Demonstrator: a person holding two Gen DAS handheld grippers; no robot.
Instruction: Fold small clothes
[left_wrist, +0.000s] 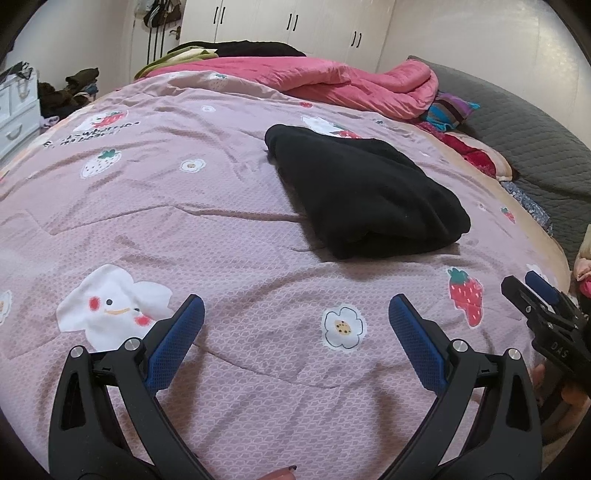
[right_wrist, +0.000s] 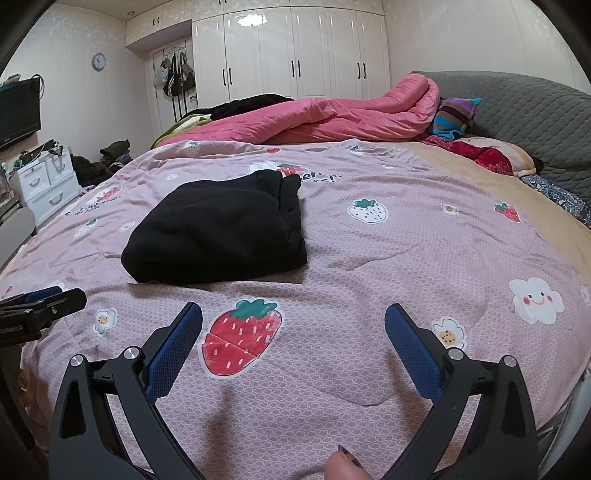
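Note:
A black garment (left_wrist: 365, 192) lies folded into a thick block on the pink printed bedspread (left_wrist: 184, 206); it also shows in the right wrist view (right_wrist: 218, 232). My left gripper (left_wrist: 295, 306) is open and empty, held above the bedspread, well short of the garment. My right gripper (right_wrist: 293, 314) is open and empty too, above a strawberry print, with the garment ahead to its left. The right gripper shows at the right edge of the left wrist view (left_wrist: 543, 310), and the left gripper at the left edge of the right wrist view (right_wrist: 40, 302).
A rumpled pink quilt (right_wrist: 332, 114) lies across the far side of the bed. Pillows (right_wrist: 480, 151) and a grey padded headboard (right_wrist: 535, 118) are on the right. White wardrobes (right_wrist: 295, 48) line the back wall. White drawers (right_wrist: 44, 184) and piled clothes stand at the left.

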